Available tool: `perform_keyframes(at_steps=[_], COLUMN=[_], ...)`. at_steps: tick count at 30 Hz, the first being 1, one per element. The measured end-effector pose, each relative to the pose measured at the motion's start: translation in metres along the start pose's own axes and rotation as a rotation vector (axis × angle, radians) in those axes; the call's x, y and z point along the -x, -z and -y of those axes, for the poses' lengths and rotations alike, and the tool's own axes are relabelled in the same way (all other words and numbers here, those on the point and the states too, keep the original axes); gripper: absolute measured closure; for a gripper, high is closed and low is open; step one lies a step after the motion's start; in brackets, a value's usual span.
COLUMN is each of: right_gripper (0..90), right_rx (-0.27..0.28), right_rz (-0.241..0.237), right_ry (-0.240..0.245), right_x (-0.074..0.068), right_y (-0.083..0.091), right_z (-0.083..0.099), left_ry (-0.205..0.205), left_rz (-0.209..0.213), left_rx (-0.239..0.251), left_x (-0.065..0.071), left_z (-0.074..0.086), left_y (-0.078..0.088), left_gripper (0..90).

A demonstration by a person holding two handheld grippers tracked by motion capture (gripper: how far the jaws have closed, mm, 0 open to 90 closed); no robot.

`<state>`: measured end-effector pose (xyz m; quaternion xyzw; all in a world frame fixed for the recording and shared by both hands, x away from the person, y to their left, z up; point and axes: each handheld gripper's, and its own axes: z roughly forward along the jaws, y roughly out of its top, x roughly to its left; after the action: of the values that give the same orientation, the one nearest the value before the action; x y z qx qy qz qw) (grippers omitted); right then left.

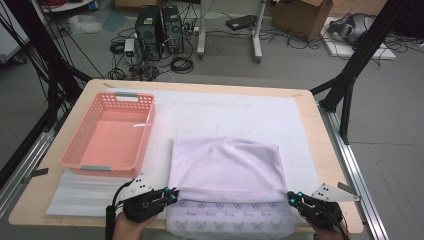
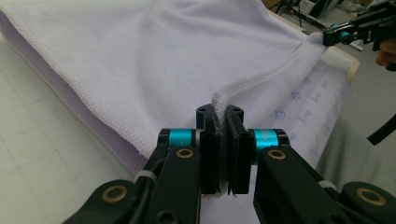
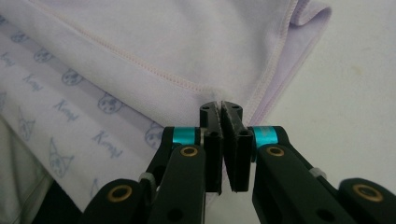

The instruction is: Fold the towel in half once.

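While pinched, towel [image 1: 227, 165], long axis sideways

Left tool [image 1: 173, 195] low at near left, jaws pinched together, pointing inward. Right tool [image 1: 292, 196] low at near right, jaws likewise clamped, facing inward. Hands [image 1: 131, 227] gripping from below.

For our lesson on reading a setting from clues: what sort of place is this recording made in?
Most likely a lab or workshop rigged for recording, not a home. Two computer towers stand on the floor amid loose cables, a cardboard box sits behind, and black frame struts flank the table.
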<state>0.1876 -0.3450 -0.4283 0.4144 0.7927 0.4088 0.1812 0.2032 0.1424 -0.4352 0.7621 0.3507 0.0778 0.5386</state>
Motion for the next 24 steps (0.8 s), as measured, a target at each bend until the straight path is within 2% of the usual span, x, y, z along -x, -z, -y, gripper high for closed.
perform_keyframes(at_steps=[4, 7, 8, 11, 13, 14, 16, 18, 19, 21, 24], right_gripper=[87.0, 87.0, 87.0, 86.9, 86.3, 82.4, 66.2, 63.1, 61.4, 61.6, 61.9], right_rx=[-0.007, -0.015, -0.023, -0.045, -0.052, -0.036, 0.015, 0.089, 0.105, 0.113, 0.075], right_rz=[-0.003, -0.005, -0.010, -0.018, -0.004, 0.004, 0.022, 0.018, 0.028, 0.065, 0.096], right_ry=[0.001, 0.010, 0.007, 0.015, 0.018, 0.012, -0.010, -0.055, -0.058, -0.058, -0.059], right_x=[-0.004, -0.007, -0.007, -0.012, -0.016, -0.017, -0.017, -0.012, -0.009, -0.003, 0.008], right_y=[0.006, 0.009, 0.009, 0.009, 0.014, 0.017, 0.024, 0.029, 0.029, 0.022, 0.001], right_z=[0.004, 0.008, 0.010, 0.013, 0.013, 0.012, 0.007, 0.001, -0.003, -0.010, -0.020], left_ry=[0.001, -0.023, -0.019, -0.011, -0.014, -0.011, -0.011, -0.005, -0.003, -0.008, -0.015], left_rz=[0.012, 0.020, 0.019, 0.011, 0.008, 0.009, -0.001, -0.014, -0.019, -0.034, -0.050], left_rx=[-0.010, -0.036, -0.040, -0.028, -0.003, 0.014, 0.047, 0.068, 0.075, 0.087, 0.097], left_x=[0.002, 0.001, -0.001, -0.002, -0.002, -0.004, -0.007, -0.011, -0.013, -0.016, -0.021], left_z=[0.004, 0.007, 0.007, 0.004, 0.001, -0.001, -0.006, -0.012, -0.014, -0.017, -0.023], left_y=[0.003, 0.001, 0.000, 0.001, 0.004, 0.005, 0.006, 0.003, 0.001, -0.005, -0.015], left_gripper=[85.2, 84.6, 83.5, 72.5, 64.0, 61.5, 56.7, 54.3, 53.5, 52.2, 50.2])
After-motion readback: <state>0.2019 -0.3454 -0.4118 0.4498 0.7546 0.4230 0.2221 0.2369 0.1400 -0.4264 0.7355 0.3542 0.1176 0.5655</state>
